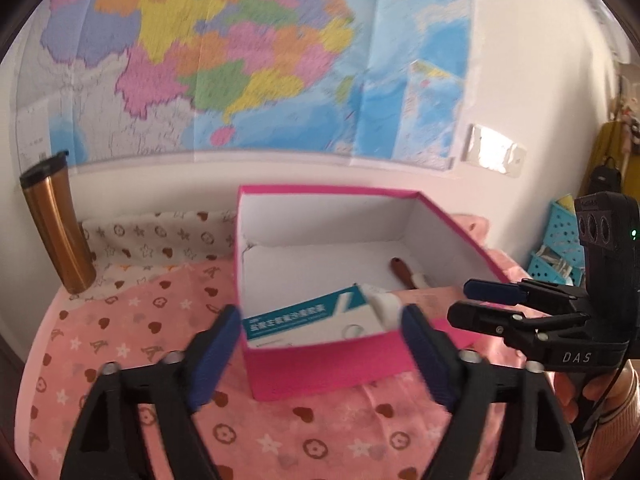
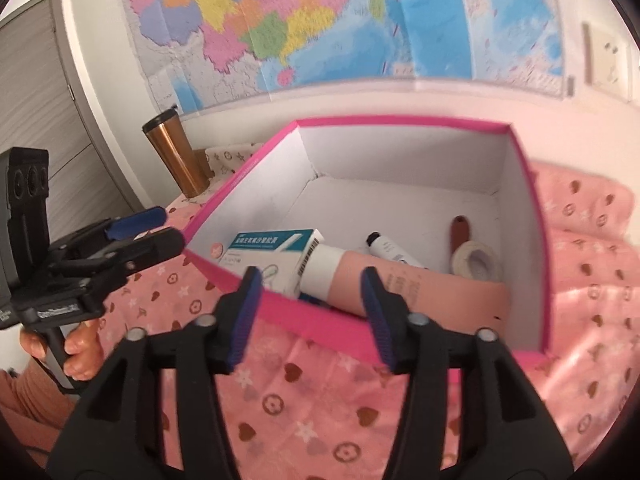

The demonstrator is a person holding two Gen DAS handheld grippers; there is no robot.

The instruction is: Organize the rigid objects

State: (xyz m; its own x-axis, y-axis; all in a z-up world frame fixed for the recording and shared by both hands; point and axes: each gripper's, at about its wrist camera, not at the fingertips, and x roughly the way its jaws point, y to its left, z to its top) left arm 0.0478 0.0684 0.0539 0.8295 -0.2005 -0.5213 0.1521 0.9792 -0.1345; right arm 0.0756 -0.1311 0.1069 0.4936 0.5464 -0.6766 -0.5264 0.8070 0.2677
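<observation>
The pink box (image 2: pixel 256 292) sits on the heart-and-flower cloth (image 2: pixel 304 408) with its near wall right under both tools, and that wall is what worries me most: it looks like light card, so a gripper dipping in carelessly could catch the rim and drag or tip the whole thing.

Inside, the peach tube (image 2: pixel 400 284) lies slantwise, its white cap touching the teal-and-white carton (image 2: pixel 272 252). The carton leans against the near wall rather than lying flat, so a nudge from anything added could make it slide or flop over.

Further back lie a small white tube with a black cap (image 2: pixel 390 250), a roll of tape (image 2: pixel 478 264) and a brown-handled item (image 2: pixel 460 232) in the right-hand corner; the roll looks free to wander if bumped.

The left gripper (image 1: pixel 320 338) stands wide open just before the box, nothing between its pads. The right gripper (image 2: pixel 310 312) is parted about halfway, also empty, hovering over the near rim above the tube. The two tools are near each other and could clash if both reach in together.

The copper tumbler (image 2: pixel 176 156) stands upright beside the box's far left corner, tall enough to topple from a sideways knock.
</observation>
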